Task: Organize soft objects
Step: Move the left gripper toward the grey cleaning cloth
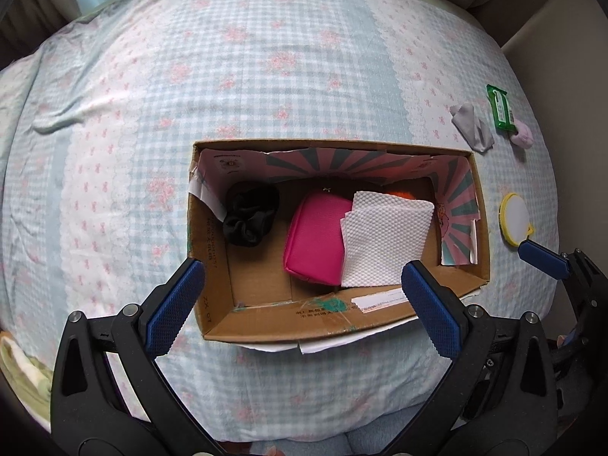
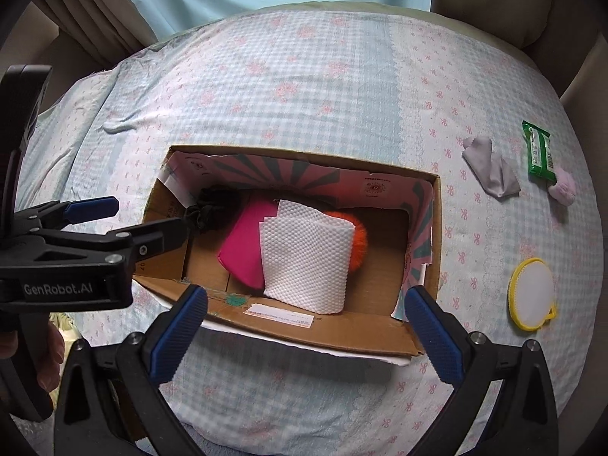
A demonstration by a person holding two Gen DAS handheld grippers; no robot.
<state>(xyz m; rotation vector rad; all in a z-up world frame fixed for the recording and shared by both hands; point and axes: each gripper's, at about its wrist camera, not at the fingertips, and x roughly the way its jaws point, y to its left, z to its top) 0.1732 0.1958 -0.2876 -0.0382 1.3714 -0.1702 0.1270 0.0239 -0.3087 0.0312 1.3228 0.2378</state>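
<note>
The bed (image 2: 323, 76) is mostly bare quilt around my cardboard box (image 2: 288, 332), which already holds the paper towel (image 2: 304, 262), pink pouch (image 2: 243, 250), orange pompom (image 2: 353, 235) and black scrunchie (image 1: 249, 216). Both my grippers, left (image 1: 304, 288) and right (image 2: 306, 313), hover spread wide and empty at its near wall. I judge I'm between items: next, swing right to the grey cloth (image 2: 492, 173) (well apart from my fingers).

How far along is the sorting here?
Done: black scrunchie, pink pouch, white tissue and orange pompom lie in the cardboard box. In hand: nothing; both tools open. Left: grey cloth, green packet, pink fluffy item, yellow-rimmed round item.
</note>
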